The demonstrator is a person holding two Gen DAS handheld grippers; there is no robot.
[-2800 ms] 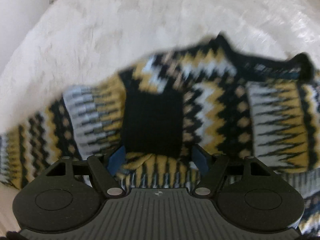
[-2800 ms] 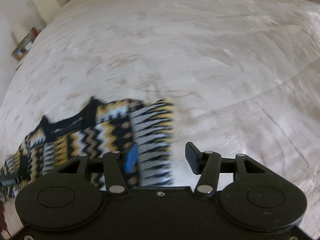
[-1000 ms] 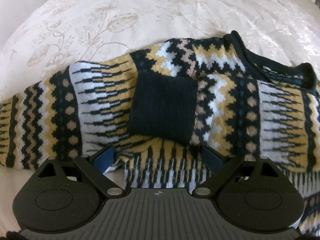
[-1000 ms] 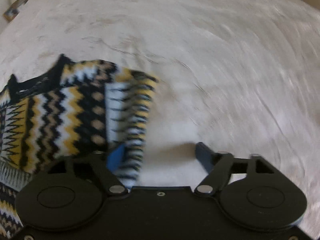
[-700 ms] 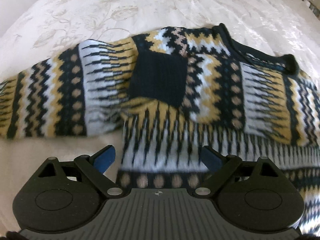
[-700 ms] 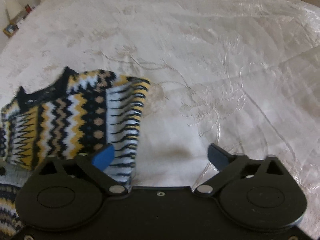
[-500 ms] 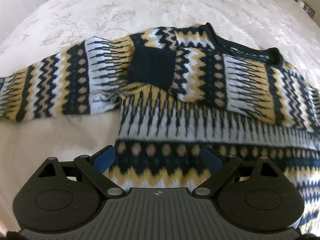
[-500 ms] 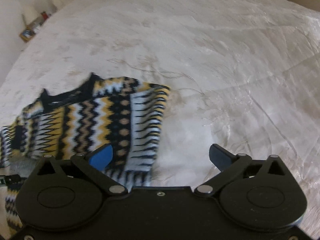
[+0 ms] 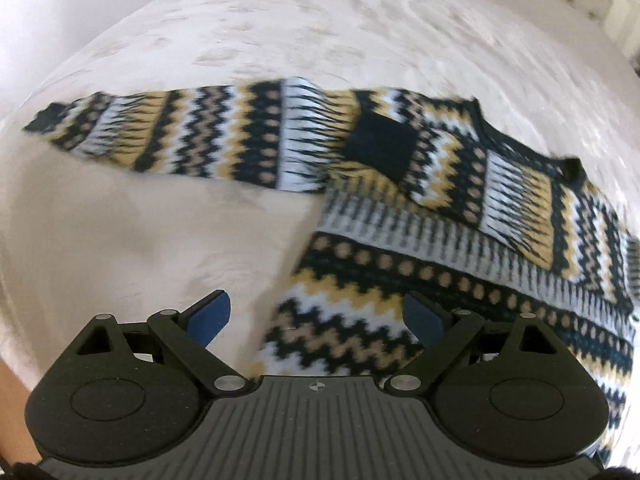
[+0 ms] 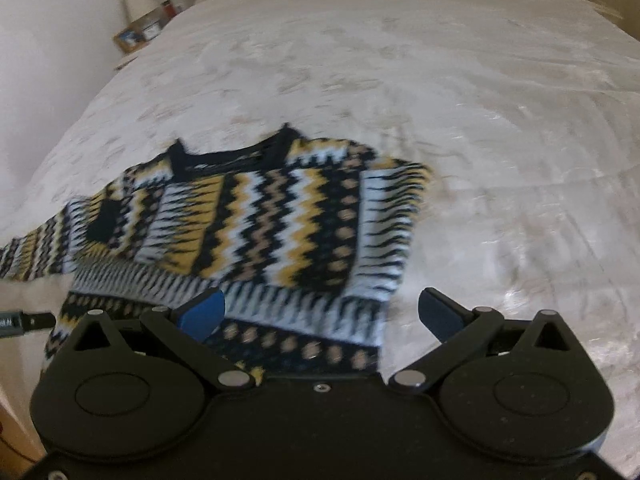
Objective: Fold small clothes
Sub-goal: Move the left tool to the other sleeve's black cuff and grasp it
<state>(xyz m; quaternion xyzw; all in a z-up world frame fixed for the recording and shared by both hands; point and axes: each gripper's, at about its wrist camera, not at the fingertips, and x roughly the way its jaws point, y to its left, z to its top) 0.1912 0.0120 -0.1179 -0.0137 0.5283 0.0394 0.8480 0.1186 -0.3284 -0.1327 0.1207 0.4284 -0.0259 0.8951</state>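
Knitted black-yellow-white zigzag sweater (image 10: 256, 232) lies flat, 1 sleeve folded in — both claws (image 9: 316, 316) (image 10: 320, 314) spread, empty.

A patterned sweater (image 10: 260, 220) lies flat on the white embroidered bedspread (image 10: 480, 100).

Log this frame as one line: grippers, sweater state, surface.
left gripper open, empty | right gripper open, empty | sweater flat on bedspread, one sleeve unfolded

sweater (image 9: 420, 208) blurred, hem cut off
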